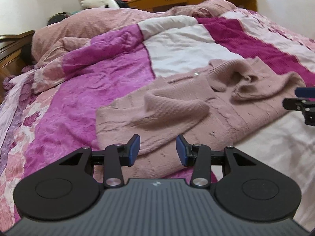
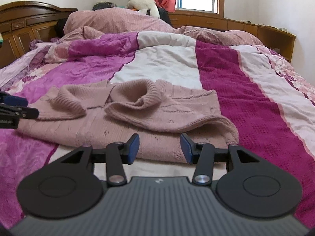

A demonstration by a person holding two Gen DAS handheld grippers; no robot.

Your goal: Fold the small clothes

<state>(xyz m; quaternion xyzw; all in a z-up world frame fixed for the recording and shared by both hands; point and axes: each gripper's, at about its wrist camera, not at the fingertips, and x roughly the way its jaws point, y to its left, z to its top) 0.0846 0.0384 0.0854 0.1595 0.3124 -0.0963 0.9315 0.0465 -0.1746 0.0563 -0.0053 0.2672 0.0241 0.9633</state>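
Observation:
A dusty-pink knitted sweater (image 1: pixel 177 106) lies flat on the bed, both sleeves folded in over its body and the ribbed cuffs lying near the collar. My left gripper (image 1: pixel 158 149) hovers over the near-left hem, open, with nothing between its blue pads. In the right wrist view the same sweater (image 2: pixel 137 114) spreads in front of my right gripper (image 2: pixel 160 147), which stands open over the near-right hem and holds nothing. Each gripper shows at the edge of the other's view: the right gripper (image 1: pixel 303 98) at the far right, the left gripper (image 2: pixel 17 106) at the far left.
The bedspread (image 2: pixel 236 82) has magenta, white and floral stripes. A rumpled pink quilt (image 2: pixel 118 19) is piled at the far end, with a white plush toy (image 2: pixel 143 4) behind it. A wooden headboard (image 2: pixel 23 19) stands at the left and a low wooden cabinet (image 2: pixel 256 27) under the window.

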